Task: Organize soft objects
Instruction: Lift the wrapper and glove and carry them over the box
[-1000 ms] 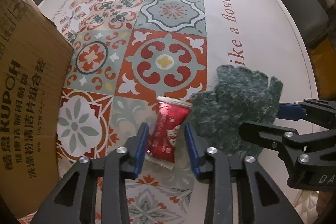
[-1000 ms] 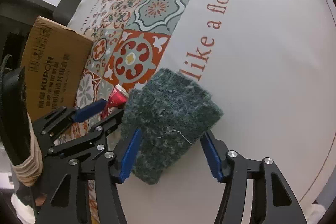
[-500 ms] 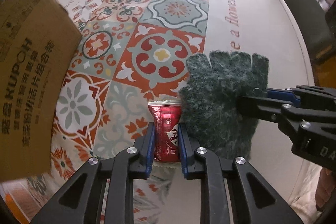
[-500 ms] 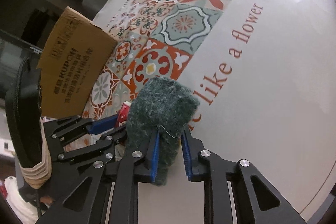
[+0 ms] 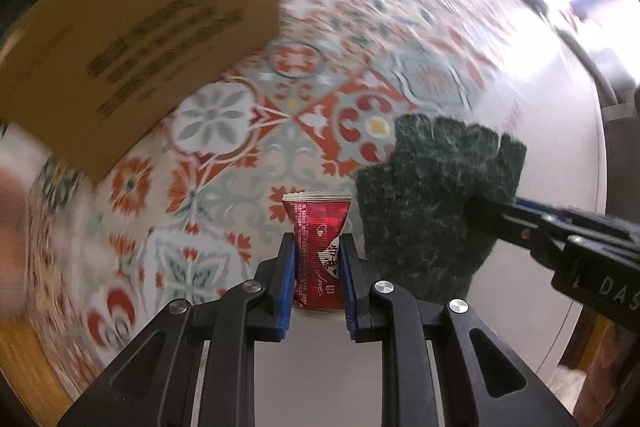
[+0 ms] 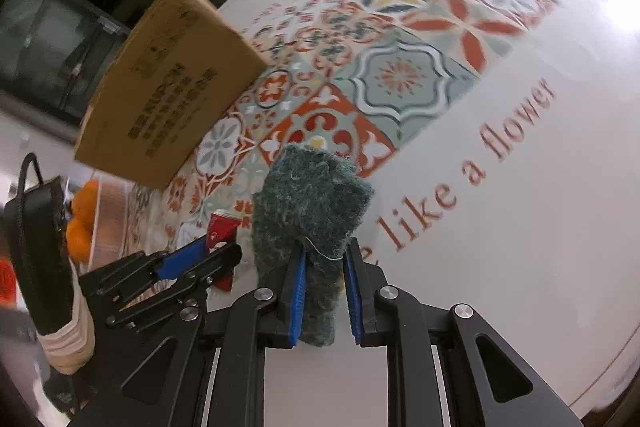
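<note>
Left gripper [image 5: 317,267] clamped on red snack packet [image 5: 318,239]; right gripper [image 6: 325,281] pinching green knit glove [image 6: 310,203], both raised above desk [image 6: 520,207], just right of cardboard box [image 6: 168,87]. Probably best carried level over box opening, grip kept firm, released only once well inside.

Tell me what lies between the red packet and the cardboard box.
Only patterned tablecloth shows between the red packet and the cardboard box in the left wrist view.

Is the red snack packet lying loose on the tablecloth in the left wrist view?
No: the left gripper has its blue fingers closed on the red snack packet, holding it upright.
</note>
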Motion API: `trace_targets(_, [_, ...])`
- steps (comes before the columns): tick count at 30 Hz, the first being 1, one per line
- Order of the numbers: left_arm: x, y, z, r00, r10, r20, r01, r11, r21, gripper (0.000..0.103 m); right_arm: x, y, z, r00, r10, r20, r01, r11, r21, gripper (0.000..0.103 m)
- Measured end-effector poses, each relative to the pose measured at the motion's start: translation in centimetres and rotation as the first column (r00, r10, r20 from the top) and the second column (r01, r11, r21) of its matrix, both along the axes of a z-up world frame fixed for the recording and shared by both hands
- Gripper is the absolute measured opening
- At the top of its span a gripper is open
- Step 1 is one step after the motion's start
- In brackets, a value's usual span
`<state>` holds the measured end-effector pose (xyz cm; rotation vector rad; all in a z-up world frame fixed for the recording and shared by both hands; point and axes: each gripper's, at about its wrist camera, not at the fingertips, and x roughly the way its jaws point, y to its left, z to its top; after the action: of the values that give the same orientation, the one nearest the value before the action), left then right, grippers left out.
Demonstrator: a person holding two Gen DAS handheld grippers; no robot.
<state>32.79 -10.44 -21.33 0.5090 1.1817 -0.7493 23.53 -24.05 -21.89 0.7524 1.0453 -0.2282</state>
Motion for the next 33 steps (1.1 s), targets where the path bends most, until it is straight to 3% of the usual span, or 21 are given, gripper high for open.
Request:
trace_targets(3, [0.0, 0.7, 0.8, 0.988, 0.154, 0.006, -0.154, 0.987, -0.049, 0.021, 0.5, -0.4, 0.8, 0.997, 0.078, 0.016, -0.078, 0.997, -0.013, 0.02])
trace_targets(7, [-1.2, 1.6, 2.7, 0.937, 0.348, 0.006, -0.344, 0.929, -0.136, 0.021, 0.9, -0.8, 2.3, 0.981, 0.185, 0.053, -0.183, 0.982, -0.047, 0.019])
trace_targets(13, [-2.8, 3.2, 5.4, 0.852, 0.524, 0.026, -0.506, 0.834, -0.222, 0.021, 1.4, -0.8, 4.4, 0.945, 0.309, 0.11, -0.299, 0.949, -0.098, 0.019])
trace_targets(16, [-3.2, 3.1, 6.4, 0.822, 0.567, 0.055, -0.54, 0.806, -0.241, 0.021, 1.5, -0.5, 5.3, 0.93, 0.345, 0.13, -0.329, 0.936, -0.129, 0.019])
trace_targets(22, [-3.5, 3.6, 8.9, 0.79, 0.605, 0.097, -0.562, 0.779, -0.276, 0.021, 1.8, 0.0, 7.9, 0.906, 0.378, 0.187, -0.347, 0.921, -0.179, 0.019])
trace_targets(33, [-2.3, 3.6, 13.7, 0.784, 0.598, 0.167, -0.518, 0.778, -0.356, 0.021, 3.0, 0.2, 13.5, 0.877, 0.376, 0.298, -0.304, 0.916, -0.261, 0.019])
